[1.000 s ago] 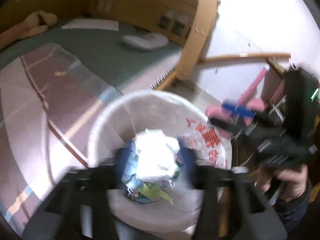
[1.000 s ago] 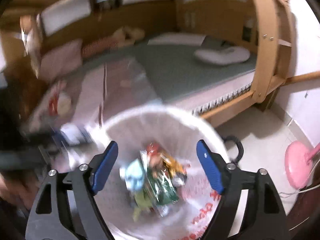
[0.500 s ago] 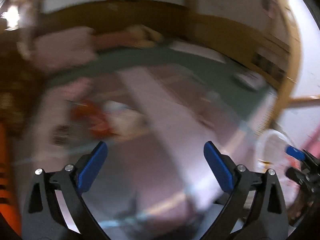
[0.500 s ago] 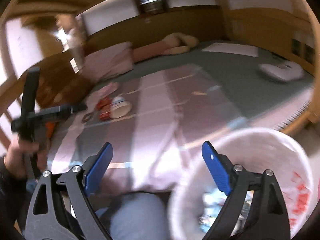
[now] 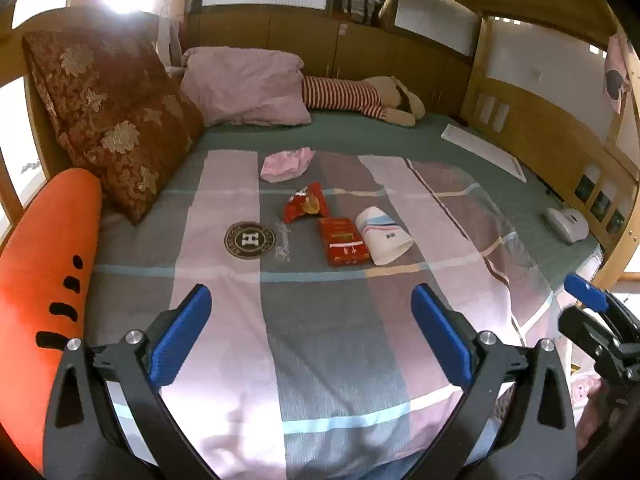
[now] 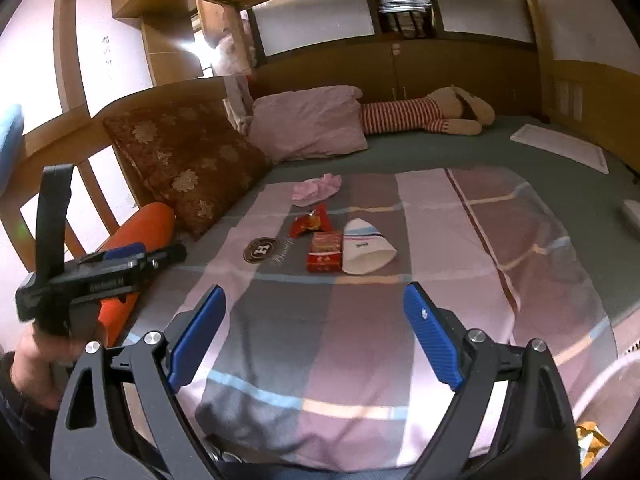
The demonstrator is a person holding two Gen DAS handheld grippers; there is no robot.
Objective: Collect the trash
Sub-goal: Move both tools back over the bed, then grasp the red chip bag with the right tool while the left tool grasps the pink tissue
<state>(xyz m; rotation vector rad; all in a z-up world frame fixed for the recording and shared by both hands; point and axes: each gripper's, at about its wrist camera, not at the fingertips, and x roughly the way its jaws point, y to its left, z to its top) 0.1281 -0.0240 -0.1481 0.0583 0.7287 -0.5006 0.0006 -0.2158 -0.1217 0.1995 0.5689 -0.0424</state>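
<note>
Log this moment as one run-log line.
left hand-held gripper: open, empty | right hand-held gripper: open, empty | trash on blanket: red box, paper cup, snack wrapper, pink tissue

We see from both wrist cameras, each looking forward and downward along its blue fingers from the near edge of the bed (image 5: pixel 320 360). Both views share the striped blanket (image 6: pixel 360 340) with the litter lying mid-distance, the pillows and the far headboard; the left view sits further left
</note>
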